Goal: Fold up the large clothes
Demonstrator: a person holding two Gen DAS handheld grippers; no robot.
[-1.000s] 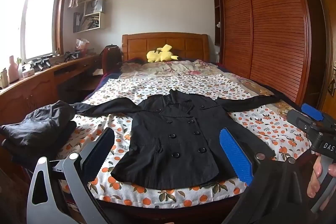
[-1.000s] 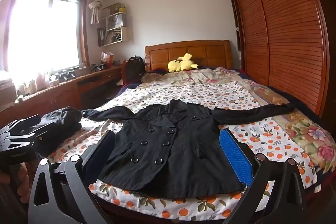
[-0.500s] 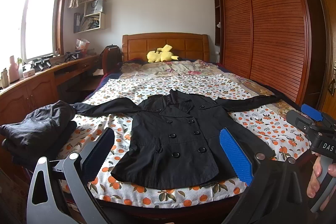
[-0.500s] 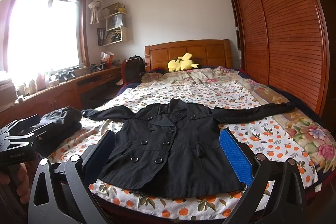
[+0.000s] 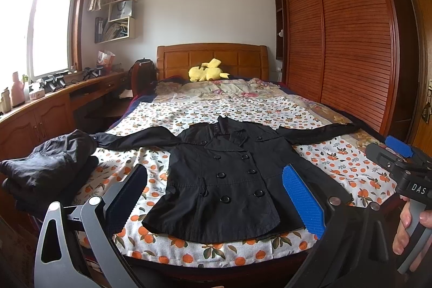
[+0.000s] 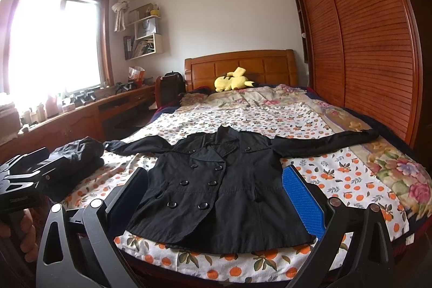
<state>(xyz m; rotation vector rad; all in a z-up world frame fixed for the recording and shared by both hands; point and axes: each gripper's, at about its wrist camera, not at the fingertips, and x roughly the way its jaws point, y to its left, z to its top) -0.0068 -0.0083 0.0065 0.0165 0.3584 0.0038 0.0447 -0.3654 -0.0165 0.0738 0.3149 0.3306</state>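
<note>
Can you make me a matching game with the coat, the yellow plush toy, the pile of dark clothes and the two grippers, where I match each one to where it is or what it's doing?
Things:
1. black coat
2. yellow plush toy
3. pile of dark clothes
4. left gripper and right gripper

Places or states:
A. by the wooden headboard, at the far end of the bed
B. open, holding nothing, near the foot of the bed
C. spread flat on the orange-print sheet, sleeves stretched out
D. bunched up at the bed's left edge, next to a sleeve end

Pairs: 1-C, 2-A, 3-D, 4-B

Daylit room, blown-out window (left), fisheye-bent edges
</note>
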